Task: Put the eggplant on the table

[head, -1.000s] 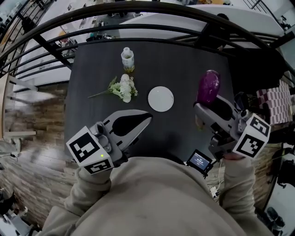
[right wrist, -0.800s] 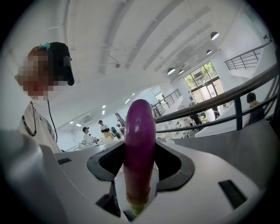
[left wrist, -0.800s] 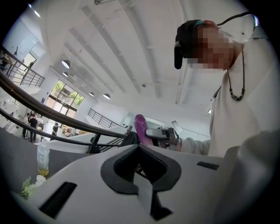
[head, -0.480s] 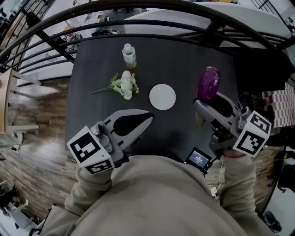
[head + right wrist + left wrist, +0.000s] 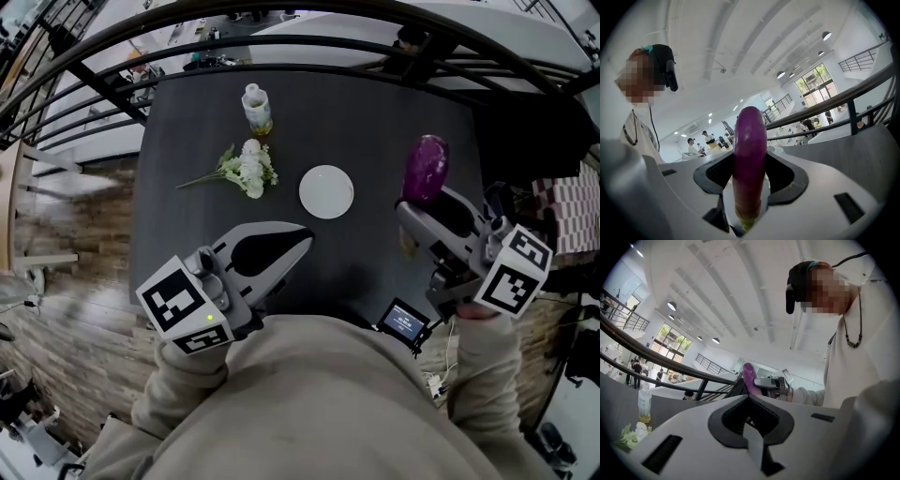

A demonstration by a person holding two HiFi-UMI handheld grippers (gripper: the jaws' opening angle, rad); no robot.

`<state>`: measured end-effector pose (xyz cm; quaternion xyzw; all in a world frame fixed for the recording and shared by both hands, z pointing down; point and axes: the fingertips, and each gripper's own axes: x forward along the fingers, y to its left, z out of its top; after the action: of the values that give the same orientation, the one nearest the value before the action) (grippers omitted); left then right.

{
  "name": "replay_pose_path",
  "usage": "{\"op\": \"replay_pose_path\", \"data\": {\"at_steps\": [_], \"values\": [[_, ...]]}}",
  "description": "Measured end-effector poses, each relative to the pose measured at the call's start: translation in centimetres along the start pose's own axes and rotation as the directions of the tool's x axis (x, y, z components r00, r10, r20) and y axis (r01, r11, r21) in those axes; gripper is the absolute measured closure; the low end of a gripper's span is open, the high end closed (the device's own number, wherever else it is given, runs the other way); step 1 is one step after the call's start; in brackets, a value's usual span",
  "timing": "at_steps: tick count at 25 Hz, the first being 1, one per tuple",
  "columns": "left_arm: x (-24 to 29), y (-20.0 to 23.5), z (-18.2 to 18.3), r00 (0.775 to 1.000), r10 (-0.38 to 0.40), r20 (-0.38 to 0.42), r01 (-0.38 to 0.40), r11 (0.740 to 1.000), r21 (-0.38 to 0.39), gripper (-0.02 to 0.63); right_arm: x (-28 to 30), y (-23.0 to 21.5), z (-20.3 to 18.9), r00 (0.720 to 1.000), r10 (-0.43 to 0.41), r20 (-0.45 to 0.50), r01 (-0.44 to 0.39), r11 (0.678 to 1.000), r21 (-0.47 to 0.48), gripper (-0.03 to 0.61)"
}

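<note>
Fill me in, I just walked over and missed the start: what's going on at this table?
A person at a dark table holds a gripper in each hand. The right gripper is shut on a purple eggplant, above the table's right side, not yet set down. The left gripper is shut and empty near the front edge. A white plate, flowers and a small bottle sit further back.

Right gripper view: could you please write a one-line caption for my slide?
The right gripper is shut on a purple eggplant, whose greenish stem end lies nearest the camera.
</note>
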<state>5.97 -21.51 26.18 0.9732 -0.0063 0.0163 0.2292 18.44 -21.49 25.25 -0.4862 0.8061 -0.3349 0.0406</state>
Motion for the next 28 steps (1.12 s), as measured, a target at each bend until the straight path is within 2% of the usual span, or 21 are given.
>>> {"op": "replay_pose_path", "data": {"at_steps": [19, 28], "values": [[-1.4, -0.2, -1.8, 0.998, 0.056, 0.003, -0.056, 0.998, -0.036, 0.607, 2.4, -0.8, -2.3, 0.994, 0.053, -0.092, -0.051, 0.999, 0.017, 0.359], [-2.9, 0.7, -2.3, 0.994, 0.113, 0.011, -0.112, 0.992, -0.064, 0.607, 5.0, -1.0, -3.6, 0.985, 0.086, -0.148, -0.083, 0.996, 0.025, 0.359]]}}
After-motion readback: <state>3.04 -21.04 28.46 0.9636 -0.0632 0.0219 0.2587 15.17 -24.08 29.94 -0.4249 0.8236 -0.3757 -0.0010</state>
